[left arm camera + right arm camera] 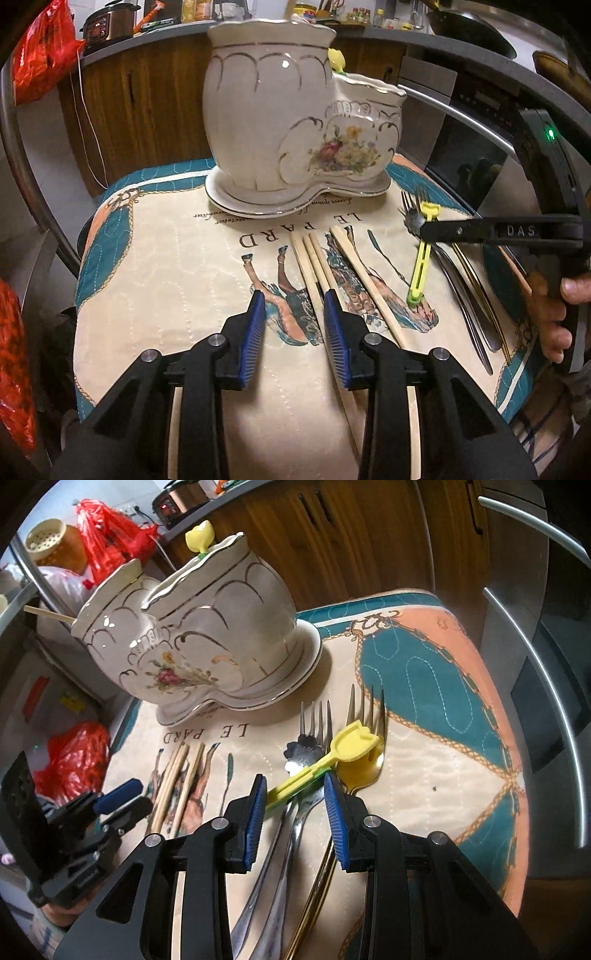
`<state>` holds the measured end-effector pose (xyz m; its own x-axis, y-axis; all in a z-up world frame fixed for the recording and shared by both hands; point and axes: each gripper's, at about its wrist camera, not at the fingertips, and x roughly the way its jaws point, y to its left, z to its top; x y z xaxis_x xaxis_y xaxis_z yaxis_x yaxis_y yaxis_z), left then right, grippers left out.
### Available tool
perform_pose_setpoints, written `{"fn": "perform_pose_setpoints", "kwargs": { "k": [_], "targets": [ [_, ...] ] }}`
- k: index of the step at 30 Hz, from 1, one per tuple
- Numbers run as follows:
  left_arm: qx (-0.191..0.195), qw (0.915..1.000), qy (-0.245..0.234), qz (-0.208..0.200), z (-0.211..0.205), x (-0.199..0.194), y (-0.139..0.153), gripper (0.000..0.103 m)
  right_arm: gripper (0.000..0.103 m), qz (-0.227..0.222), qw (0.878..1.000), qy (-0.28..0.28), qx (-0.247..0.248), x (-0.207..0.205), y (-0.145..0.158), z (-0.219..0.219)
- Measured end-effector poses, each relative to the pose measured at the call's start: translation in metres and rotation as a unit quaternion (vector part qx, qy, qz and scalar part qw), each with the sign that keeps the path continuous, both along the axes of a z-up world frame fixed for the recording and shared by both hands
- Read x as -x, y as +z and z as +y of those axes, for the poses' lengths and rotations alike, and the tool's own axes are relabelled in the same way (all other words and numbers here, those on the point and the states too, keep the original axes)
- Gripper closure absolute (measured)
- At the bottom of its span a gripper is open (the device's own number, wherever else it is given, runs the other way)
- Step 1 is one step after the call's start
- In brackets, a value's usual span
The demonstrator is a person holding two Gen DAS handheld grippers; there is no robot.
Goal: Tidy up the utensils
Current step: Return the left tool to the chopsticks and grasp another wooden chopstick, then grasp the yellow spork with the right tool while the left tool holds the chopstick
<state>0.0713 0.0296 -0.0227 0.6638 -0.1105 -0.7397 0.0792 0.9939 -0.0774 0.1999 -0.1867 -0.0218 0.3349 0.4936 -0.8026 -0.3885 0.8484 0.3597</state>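
White floral holder (pixel 295 122), yellow spoon (pixel 354 744)

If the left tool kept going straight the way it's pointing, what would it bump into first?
Most likely the wooden chopsticks lying on the printed cloth: they run up between the left tool's open fingers. Depth is hard to judge, so it might touch cloth beside them.
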Motion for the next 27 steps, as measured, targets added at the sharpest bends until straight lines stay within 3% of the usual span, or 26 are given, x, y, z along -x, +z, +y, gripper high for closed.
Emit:
{"fn": "perform_pose_setpoints", "kwargs": {
  "k": [10,15,17,21,25,27],
  "targets": [
    [-0.021,0.9996,-0.012,0.017,-0.007,-0.004,-0.006,0.073,0.073,-0.026,0.999,0.016,0.041,0.000,0.006,0.015],
    [-0.019,0.9994,-0.017,0.023,-0.008,-0.005,-0.006,0.093,0.081,-0.035,0.997,0.038,0.058,0.003,0.009,0.022],
    [-0.015,0.9994,-0.017,0.025,-0.006,-0.003,-0.005,0.096,0.081,-0.035,0.996,0.047,0.068,0.002,0.010,0.024],
    [-0.001,0.9995,-0.006,0.030,0.005,-0.003,-0.005,0.097,0.081,-0.023,0.996,0.037,0.075,-0.004,0.012,0.022],
    [-0.001,0.9994,0.000,0.034,0.011,-0.003,-0.004,0.097,0.068,0.008,0.999,0.006,0.043,-0.013,0.007,0.011],
    [-0.007,0.9994,-0.003,0.035,0.010,-0.003,-0.004,0.097,0.068,0.019,1.000,-0.008,0.024,-0.016,0.006,0.007]
  ]
}}
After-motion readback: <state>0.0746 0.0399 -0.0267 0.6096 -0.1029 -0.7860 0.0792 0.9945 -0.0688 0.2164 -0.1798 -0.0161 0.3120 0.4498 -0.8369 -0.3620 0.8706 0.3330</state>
